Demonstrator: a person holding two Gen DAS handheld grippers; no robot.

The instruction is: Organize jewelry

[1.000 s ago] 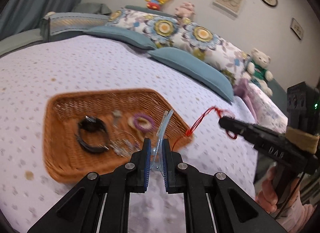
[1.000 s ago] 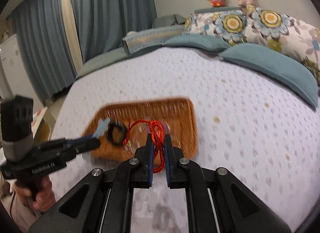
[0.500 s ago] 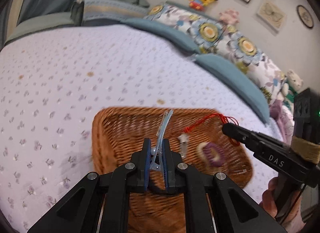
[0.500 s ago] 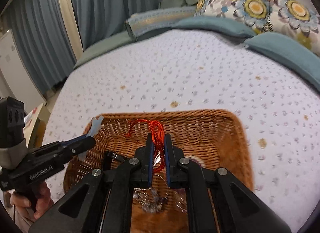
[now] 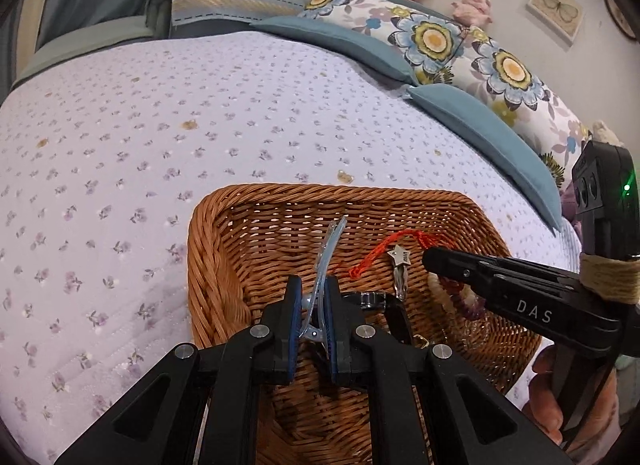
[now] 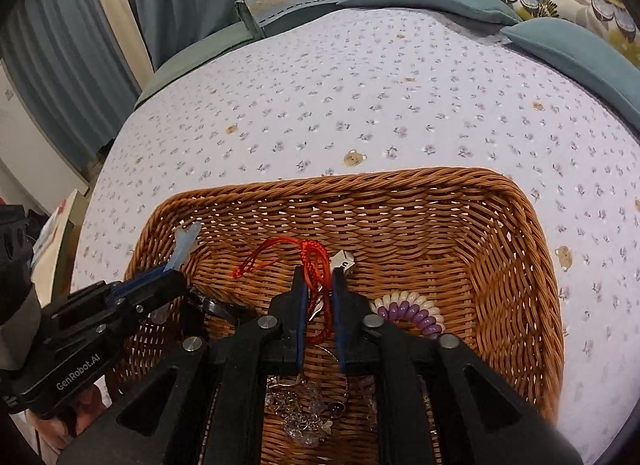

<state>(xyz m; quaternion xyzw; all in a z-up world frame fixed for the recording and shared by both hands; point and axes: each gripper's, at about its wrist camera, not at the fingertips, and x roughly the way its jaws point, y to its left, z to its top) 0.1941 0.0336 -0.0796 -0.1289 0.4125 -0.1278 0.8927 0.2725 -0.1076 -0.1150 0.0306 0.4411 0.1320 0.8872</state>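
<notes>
Left gripper (image 5: 311, 307): jaws pressed together on a clear hair clip (image 5: 325, 265), which projects upward beyond the fingertips. Right gripper (image 6: 319, 283): jaws opening, a red cord (image 6: 310, 261) still hanging between them; pad contact cannot be told. Both grippers sit over the wicker basket (image 6: 420, 185), which rests on a floral bedspread (image 6: 360, 105). Just right of the right gripper lies a purple-and-white coil tie (image 6: 412, 311); below it, a tangle of chains (image 6: 304, 405). A star clip (image 5: 400, 261) lies right of the left gripper.
</notes>
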